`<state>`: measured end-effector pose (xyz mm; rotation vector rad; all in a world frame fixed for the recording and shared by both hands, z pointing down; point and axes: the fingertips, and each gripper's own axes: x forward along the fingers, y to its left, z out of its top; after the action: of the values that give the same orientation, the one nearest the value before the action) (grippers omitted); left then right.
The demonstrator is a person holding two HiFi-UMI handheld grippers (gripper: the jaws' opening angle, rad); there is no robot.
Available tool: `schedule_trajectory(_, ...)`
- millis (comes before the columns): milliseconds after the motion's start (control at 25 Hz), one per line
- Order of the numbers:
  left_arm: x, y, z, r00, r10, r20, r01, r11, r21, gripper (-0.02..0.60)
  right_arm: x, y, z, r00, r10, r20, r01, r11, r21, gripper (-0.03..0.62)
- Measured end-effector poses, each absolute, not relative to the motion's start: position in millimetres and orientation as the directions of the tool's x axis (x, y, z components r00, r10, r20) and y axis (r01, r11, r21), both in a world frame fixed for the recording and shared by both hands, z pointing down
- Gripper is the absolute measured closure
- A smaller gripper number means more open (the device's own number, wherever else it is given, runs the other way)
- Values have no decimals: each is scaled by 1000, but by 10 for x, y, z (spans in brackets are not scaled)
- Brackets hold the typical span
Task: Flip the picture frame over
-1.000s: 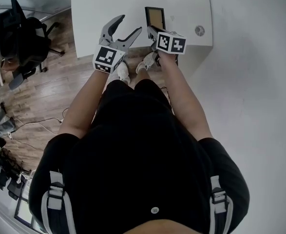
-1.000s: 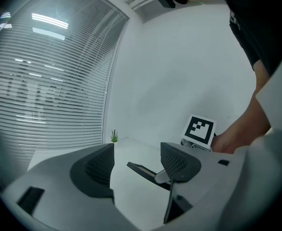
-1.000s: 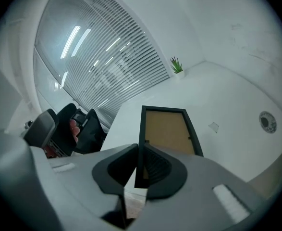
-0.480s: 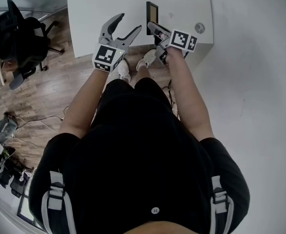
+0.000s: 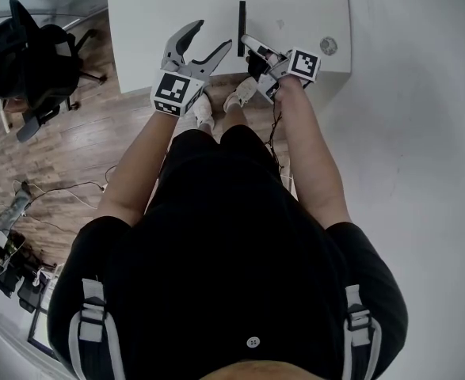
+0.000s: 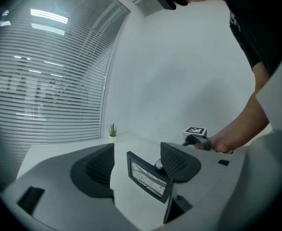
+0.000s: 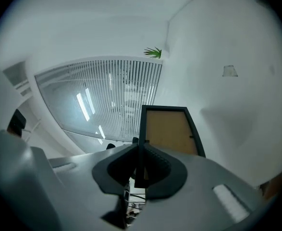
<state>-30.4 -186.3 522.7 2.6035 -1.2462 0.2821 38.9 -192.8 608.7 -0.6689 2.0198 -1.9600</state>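
- The right hand-held gripper [image 7: 140, 163] is clamped on the bottom edge of the picture frame [image 7: 172, 129]. In its own view the jaws pinch the dark rim, with the brown backing facing the camera.
- The frame is up on its edge over the white counter [image 5: 161, 14]. From the head view it's just a thin dark line. I can't tell whether it's resting on the counter or lifted off it.
- The left hand-held gripper [image 5: 208, 39] has its jaws wide apart and nothing in them. It hovers just beside the frame, and its view shows the glass side with the print, tilted.
- Other stuff: a small round disc [image 5: 328, 46] sits near the counter's right edge, and there's a little potted plant [image 6: 113, 130] at the far end. A black office chair [image 5: 34, 62] is off to the left on the wood floor.
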Motion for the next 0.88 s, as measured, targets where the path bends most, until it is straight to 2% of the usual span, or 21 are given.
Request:
schedule_trajectory(400,-305,-1876,5389,604,-736,305,-793,-593,139,276,319,-1912,6179,-896,-443,7,7,-29,-1000,544)
schedule_trajectory(880,-274,-1939,5486,612,-728,311,-787,-598,150,276,358,-1889,6408,-908,-416,36,-16,-52,-999,543)
